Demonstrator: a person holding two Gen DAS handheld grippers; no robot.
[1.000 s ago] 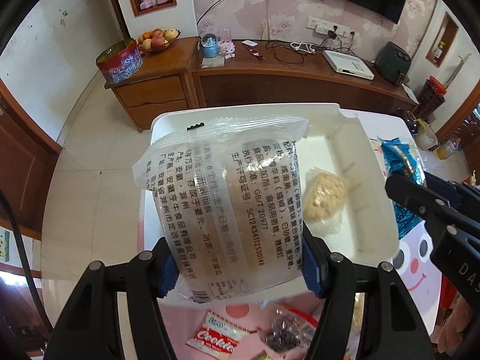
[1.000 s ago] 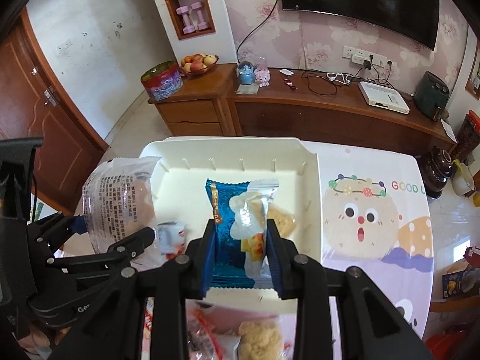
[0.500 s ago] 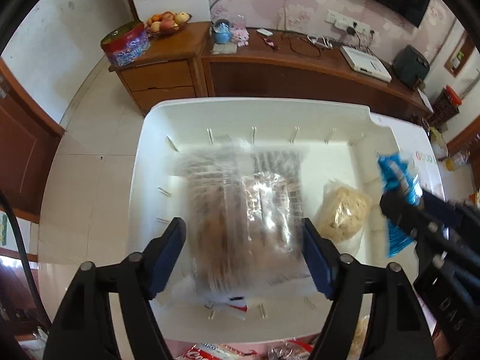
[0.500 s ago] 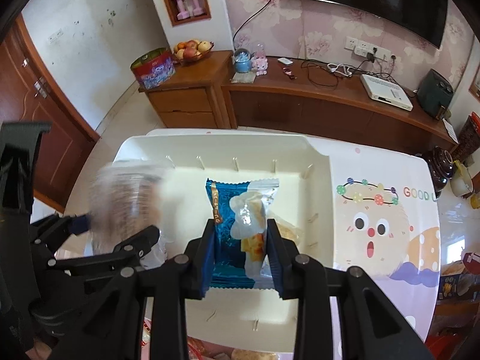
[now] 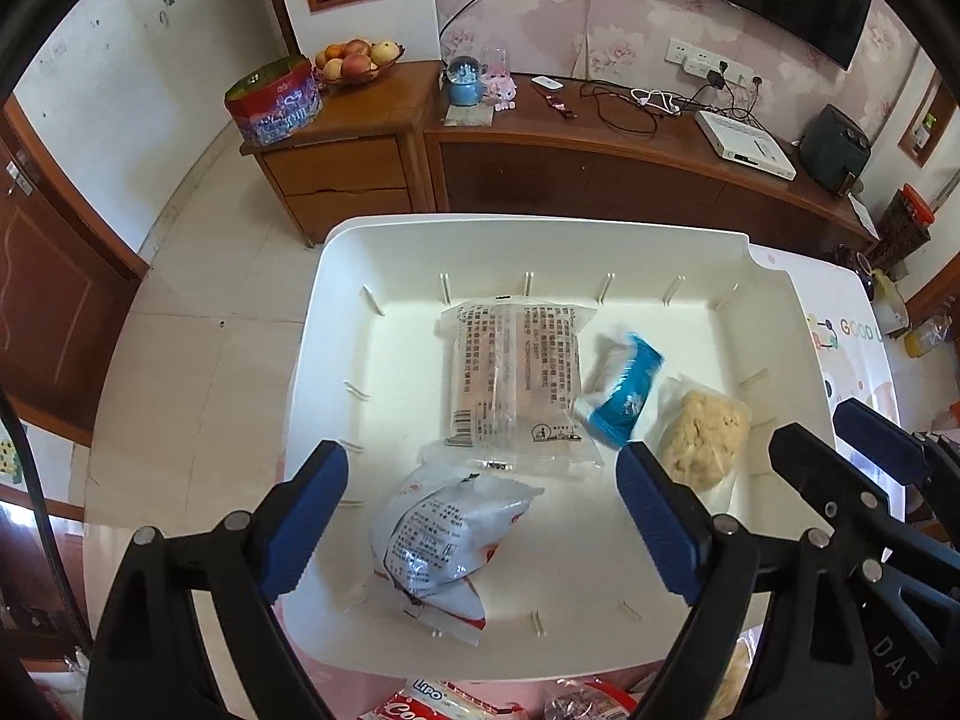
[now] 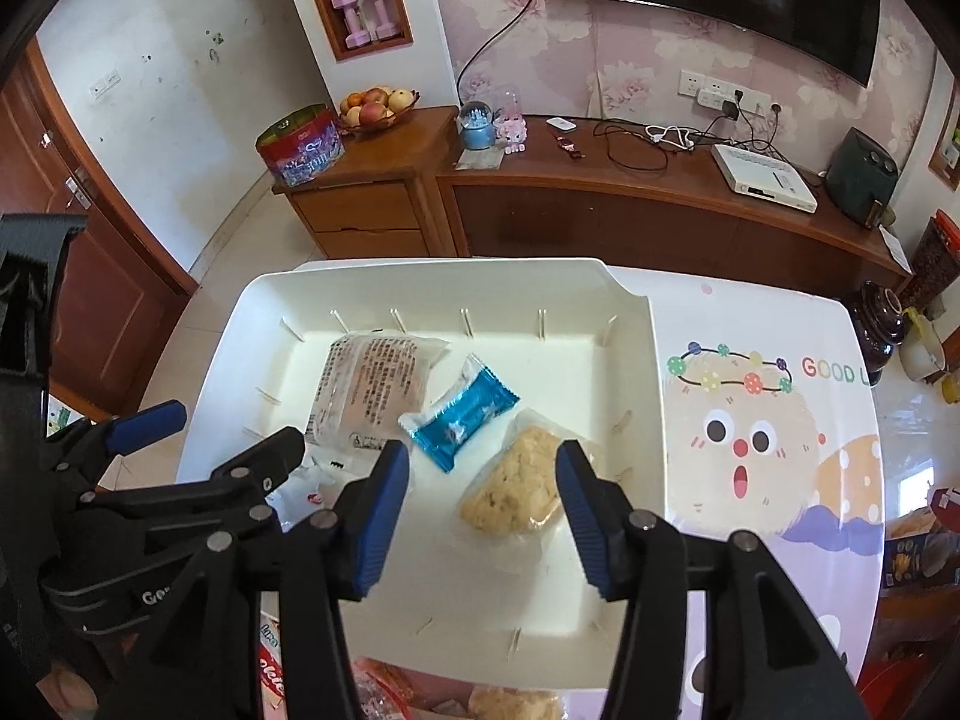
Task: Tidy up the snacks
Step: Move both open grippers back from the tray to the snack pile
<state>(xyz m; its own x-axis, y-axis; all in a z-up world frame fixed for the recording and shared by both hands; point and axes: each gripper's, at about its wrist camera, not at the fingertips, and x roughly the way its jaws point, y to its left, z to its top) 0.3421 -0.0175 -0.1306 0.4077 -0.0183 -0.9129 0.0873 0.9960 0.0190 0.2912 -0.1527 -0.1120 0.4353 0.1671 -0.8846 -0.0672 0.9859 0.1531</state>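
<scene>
Both jaws spread wide, nothing held: left gripper (image 5: 480, 516) and right gripper (image 6: 483, 501) hover over the white bin (image 6: 228, 354). Unsorted packets (image 5: 444, 702) lie at the bin's near edge, under both grippers; the left looks nearer the Lipo pack.

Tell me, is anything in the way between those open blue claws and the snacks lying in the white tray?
Nothing visible is. The right gripper hangs open above the beige crumbly cake, and the left gripper hangs open above the white-and-red packet. The white tray has no lid over it.
</scene>
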